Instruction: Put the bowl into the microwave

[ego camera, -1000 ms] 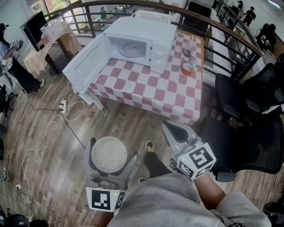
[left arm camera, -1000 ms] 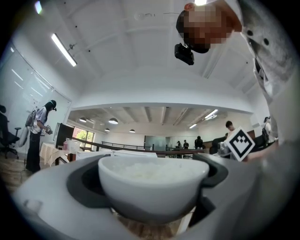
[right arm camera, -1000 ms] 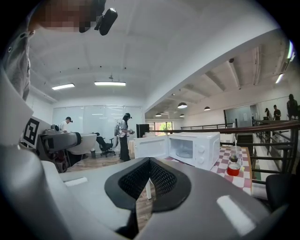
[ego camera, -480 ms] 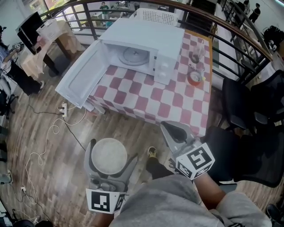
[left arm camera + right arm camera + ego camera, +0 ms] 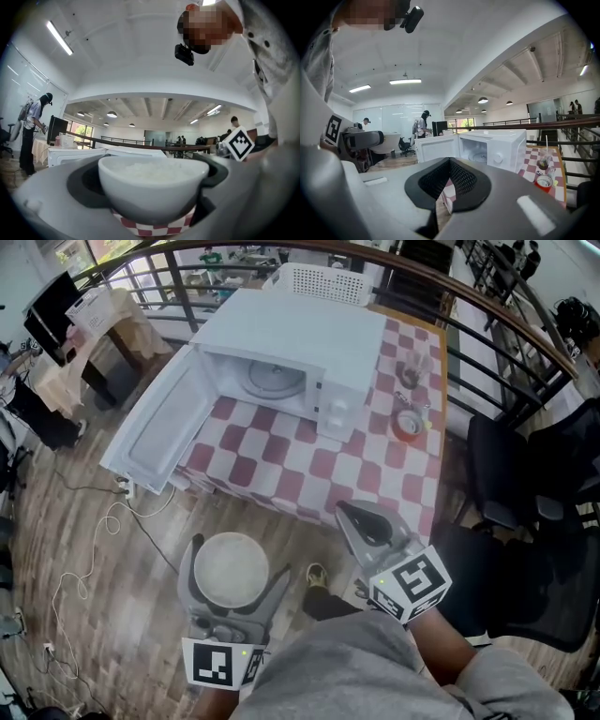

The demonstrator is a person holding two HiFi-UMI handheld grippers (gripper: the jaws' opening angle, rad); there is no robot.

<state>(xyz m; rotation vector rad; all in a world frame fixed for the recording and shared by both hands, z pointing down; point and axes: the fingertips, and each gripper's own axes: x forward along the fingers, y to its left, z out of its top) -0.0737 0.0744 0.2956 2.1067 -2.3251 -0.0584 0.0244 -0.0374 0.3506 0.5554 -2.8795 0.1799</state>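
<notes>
- The white bowl (image 5: 228, 570) is held by the left gripper (image 5: 238, 557), whose jaws are closed around its sides.
- Something white is seen inside the bowl, up near the rim.
- The bowl is held over the wooden floor (image 5: 103, 549), on the near side of the table (image 5: 309, 470), well apart from the microwave (image 5: 309, 329).
- The right gripper (image 5: 360, 518) is held to the right of the bowl. Its jaws are pressed together and nothing is gripped in them.
- The microwave is set on the far left part of the table, and its door (image 5: 155, 432) is swung wide open to the left.
- A round glass plate (image 5: 275, 379) is seen inside the microwave.
- A red cup (image 5: 406, 426) and a clear cup with a straw (image 5: 410, 371) are placed to the right of the microwave.
</notes>
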